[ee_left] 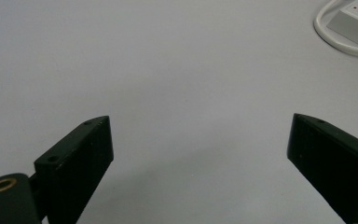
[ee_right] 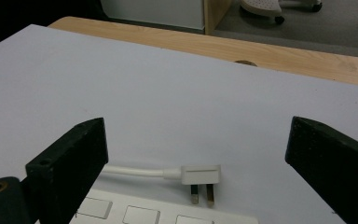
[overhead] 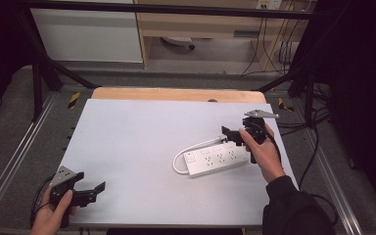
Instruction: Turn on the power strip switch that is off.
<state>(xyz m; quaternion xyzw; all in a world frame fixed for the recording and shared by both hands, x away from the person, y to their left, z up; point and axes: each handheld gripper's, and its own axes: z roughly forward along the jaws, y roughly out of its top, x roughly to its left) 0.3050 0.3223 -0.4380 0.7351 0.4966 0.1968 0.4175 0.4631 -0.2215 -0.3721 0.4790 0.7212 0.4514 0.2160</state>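
Observation:
A white power strip (overhead: 216, 159) lies on the white mat right of centre, and its cable (overhead: 178, 159) loops round its left end. In the right gripper view the cable's white plug (ee_right: 200, 174) lies flat on the mat just beyond the strip (ee_right: 168, 215), pins pointing at the strip. My right gripper (overhead: 231, 134) hovers over the strip's far edge; its jaws (ee_right: 196, 136) stand wide open with nothing between the pads. My left gripper (overhead: 92, 190) rests at the mat's near left corner, open (ee_left: 200, 135) and empty, aimed toward the strip's end (ee_left: 354, 22).
The white mat (overhead: 137, 147) covers a wooden table whose bare far edge (overhead: 176, 94) shows. Black frame bars (overhead: 44, 63) stand at the back corners. Cables (overhead: 318, 142) trail off the table's right side. A person's right sleeve (overhead: 293, 205) reaches in at bottom right.

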